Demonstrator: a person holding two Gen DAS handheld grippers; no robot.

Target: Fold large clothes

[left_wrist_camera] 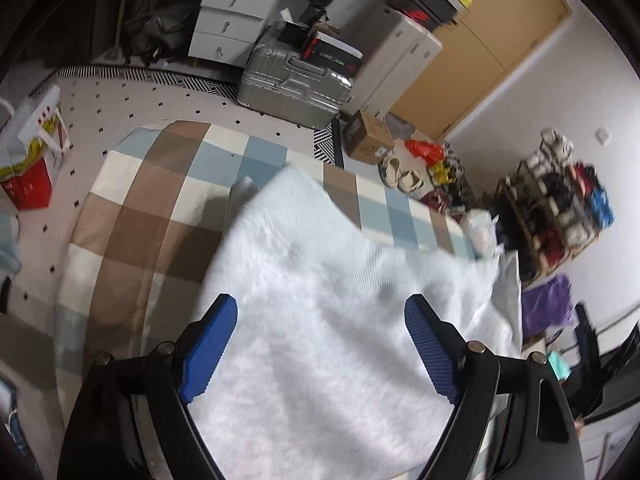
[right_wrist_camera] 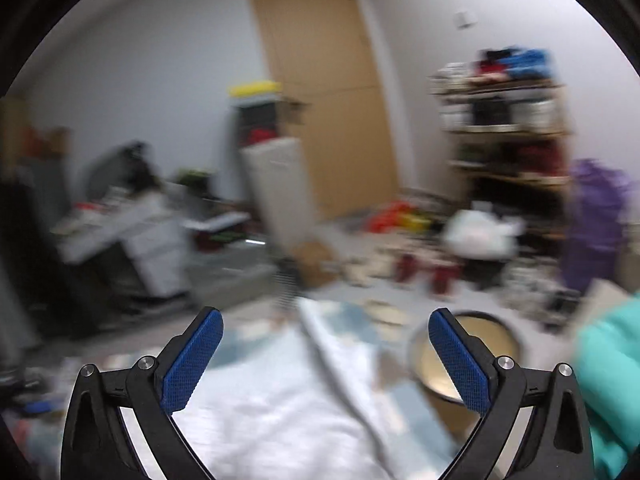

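- Blue textured pads (left_wrist_camera: 212, 354) on black arms frame the left wrist view; the left gripper (left_wrist_camera: 320, 312) stands with its jaws spread wide and nothing pressed between them.
- Below and beyond that gripper lies the fluffy pale blue-white garment (left_wrist_camera: 320, 280), spread over the checked brown, blue and cream cloth (left_wrist_camera: 160, 200); one edge of the garment looks raised and blurred toward the far side.
- That checked cloth lies on the white floor mat with small black diamonds (left_wrist_camera: 132, 96).
- Beyond the far edge of the checked cloth stand a ribbed silver suitcase (left_wrist_camera: 292, 80) and a brown cardboard box (left_wrist_camera: 368, 136), with a white drawer unit (left_wrist_camera: 232, 20) behind the suitcase.
- To the left of the checked cloth sits a red, white and yellow paper bag (left_wrist_camera: 32, 160); to its right, a wooden shoe rack (left_wrist_camera: 560, 208).
- In the blurred right wrist view, the right gripper (right_wrist_camera: 326, 322) is likewise released, jaws wide apart, holding nothing.
- Under it the same pale garment (right_wrist_camera: 260, 412) shows a long fold ridge running away from the camera.
- Right of the garment there is a round tan stool with a dark rim (right_wrist_camera: 500, 344); a light wooden door (right_wrist_camera: 324, 100) stands at the back wall.
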